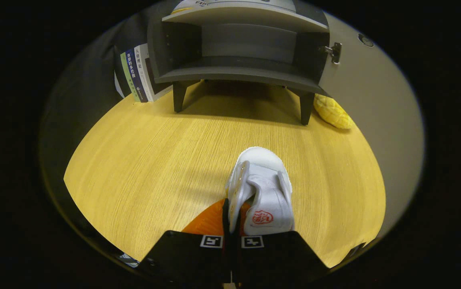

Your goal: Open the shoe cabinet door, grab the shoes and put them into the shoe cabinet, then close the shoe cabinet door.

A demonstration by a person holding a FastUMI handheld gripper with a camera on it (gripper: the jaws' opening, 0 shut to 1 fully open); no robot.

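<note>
A: One white shoe (262,188) is being carried, toe forward, above the wooden tabletop (142,160). The gripper (231,241) has its fingers drawn close together, and the shoe's side wall appears pinched between them, near the heel.

B: From the left, then: a row of books (136,74) is stood against the booth wall, just beside the shoe cabinet (238,52).

A: The cabinet is found open, straight ahead and well beyond the shoe. Its lower shelf (238,72) looks bare, so a landing place is offered there.

B: And how should the step be done well?

A: The shoe should be kept level and the pinch firm, since only a thin edge is held and it could swing or slip. It ought to be lifted to shelf height before being pushed in, so the sole is not caught on the front lip.

B: To the right?

A: The door (371,120) is swung wide on its hinge (334,51), and should be left untouched for now. A yellow pineapple-like toy (333,112) lies by the right leg (306,106), clear of the path.
</note>
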